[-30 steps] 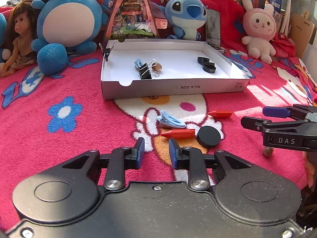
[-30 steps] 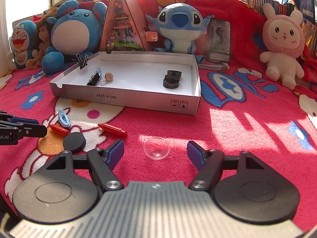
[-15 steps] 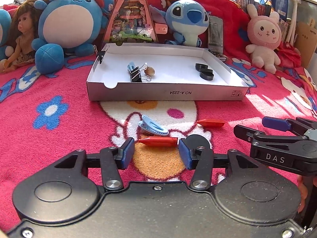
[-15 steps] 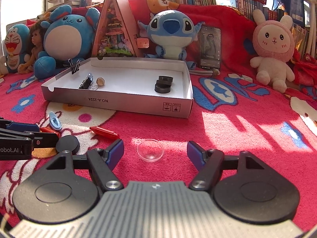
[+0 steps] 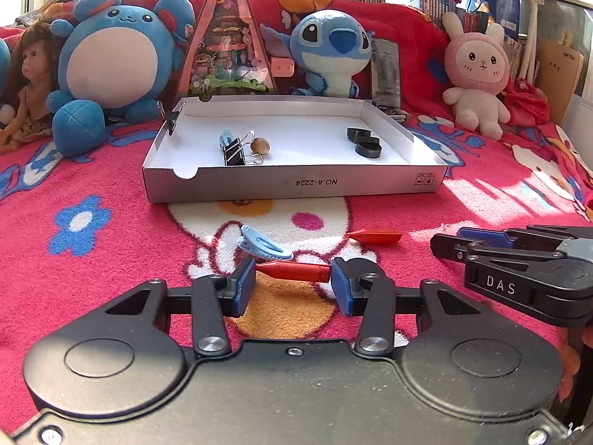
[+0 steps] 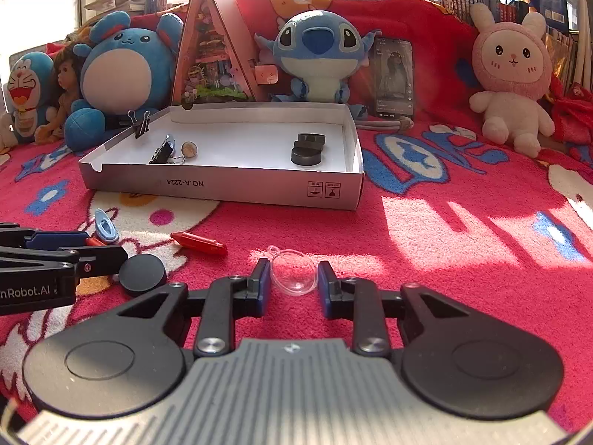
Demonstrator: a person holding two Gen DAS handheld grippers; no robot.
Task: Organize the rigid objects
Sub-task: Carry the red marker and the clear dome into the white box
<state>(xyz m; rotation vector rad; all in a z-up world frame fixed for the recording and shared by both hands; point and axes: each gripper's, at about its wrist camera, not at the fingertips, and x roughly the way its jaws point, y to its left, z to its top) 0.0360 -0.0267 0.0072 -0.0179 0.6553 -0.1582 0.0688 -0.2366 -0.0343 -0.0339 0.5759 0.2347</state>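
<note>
On the pink blanket lies a short red crayon-like piece point(image 5: 292, 271), crosswise between the pads of my left gripper point(image 5: 292, 287). Its jaws are closing and the pads touch both ends. My right gripper point(image 6: 292, 283) is closing on a clear plastic dome point(image 6: 292, 274), with both pads against its sides. A blue clip point(image 5: 263, 246), a second red piece point(image 5: 376, 237) and a black disc point(image 6: 142, 274) lie loose nearby. The white box point(image 5: 296, 185) behind holds a binder clip point(image 5: 235, 152), a wooden bead point(image 5: 260, 145) and black discs point(image 5: 365, 144).
Plush toys point(image 5: 111, 63), a doll point(image 5: 26, 85), a triangular display house point(image 5: 228, 48) and a phone point(image 6: 393, 76) line the back. In the left wrist view the right gripper point(image 5: 463, 244) sits close on the right. Open blanket lies to the right of the box.
My left gripper moved forward to the red piece; its jaws widened, then drew in around it. The right jaws went from wide apart to closed against the clear dome.
</note>
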